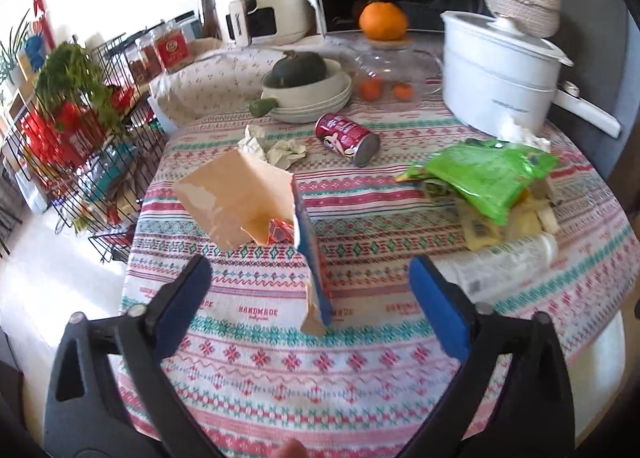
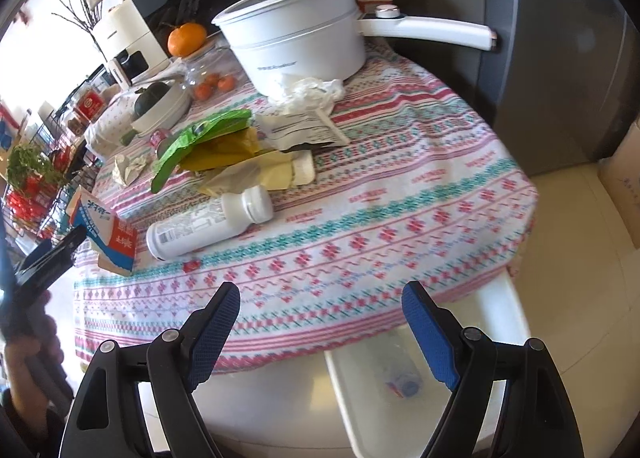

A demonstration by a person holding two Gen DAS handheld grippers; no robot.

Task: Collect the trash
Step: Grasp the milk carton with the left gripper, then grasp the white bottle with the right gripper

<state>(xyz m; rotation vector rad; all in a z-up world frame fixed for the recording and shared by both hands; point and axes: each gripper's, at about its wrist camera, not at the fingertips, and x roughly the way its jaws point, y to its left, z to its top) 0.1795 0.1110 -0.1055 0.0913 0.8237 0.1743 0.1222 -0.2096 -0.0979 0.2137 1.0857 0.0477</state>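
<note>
A torn cardboard carton stands on the patterned tablecloth, just ahead of my open left gripper; it also shows in the right wrist view. A red can lies on its side beyond, with crumpled paper to its left. Green and yellow wrappers lie at the right. A white plastic bottle lies on its side ahead of my open, empty right gripper, which is over the table's near edge. The left gripper shows at the far left.
A white pot, a stack of bowls with a dark squash, oranges and appliances stand at the back. A wire rack stands left of the table. A white bin sits on the floor below the table edge. A grey cabinet is at the right.
</note>
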